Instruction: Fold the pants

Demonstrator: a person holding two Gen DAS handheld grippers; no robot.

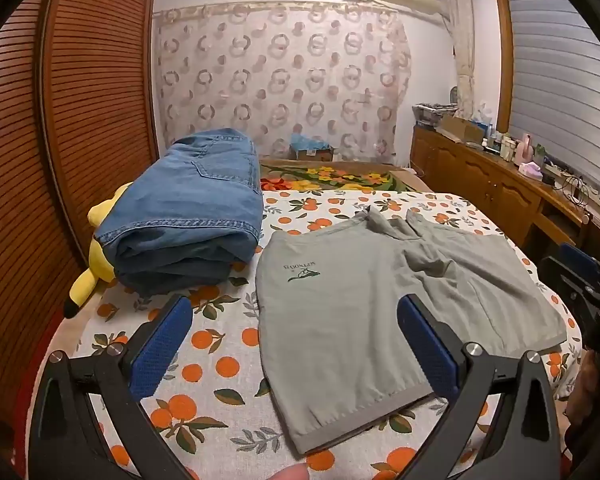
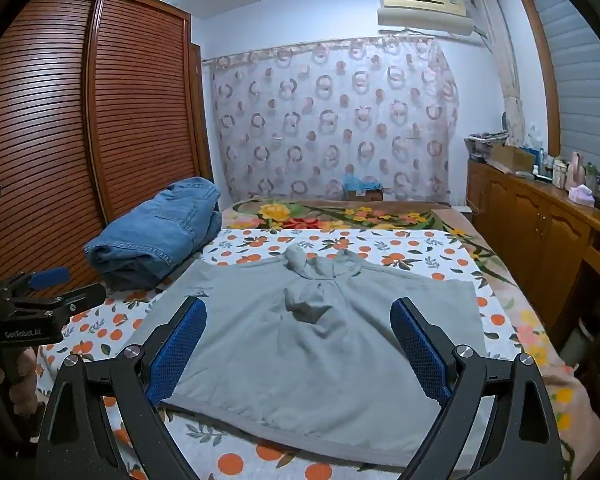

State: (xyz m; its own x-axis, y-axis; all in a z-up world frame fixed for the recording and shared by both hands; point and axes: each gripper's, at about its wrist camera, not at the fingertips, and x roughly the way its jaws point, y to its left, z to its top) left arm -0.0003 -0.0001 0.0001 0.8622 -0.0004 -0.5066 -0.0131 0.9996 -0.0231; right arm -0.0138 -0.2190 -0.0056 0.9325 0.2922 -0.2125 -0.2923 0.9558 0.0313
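Grey shorts (image 1: 364, 300) lie spread flat on the orange-print bed sheet (image 1: 220, 364), waistband nearest me, a small green logo on the left leg. They also show in the right wrist view (image 2: 324, 344). My left gripper (image 1: 296, 320) is open and empty, hovering over the shorts' left part. My right gripper (image 2: 300, 320) is open and empty, above the shorts' near waistband. The right gripper shows at the right edge of the left wrist view (image 1: 588, 280); the left gripper shows at the left edge of the right wrist view (image 2: 40, 288).
Folded blue jeans (image 1: 188, 216) lie at the far left of the bed, partly on a yellow plush toy (image 1: 96, 264). A slatted wooden wardrobe (image 1: 80, 120) stands left. A wooden cabinet (image 1: 492, 184) with clutter stands right. A floral blanket (image 1: 332, 178) lies beyond the sheet.
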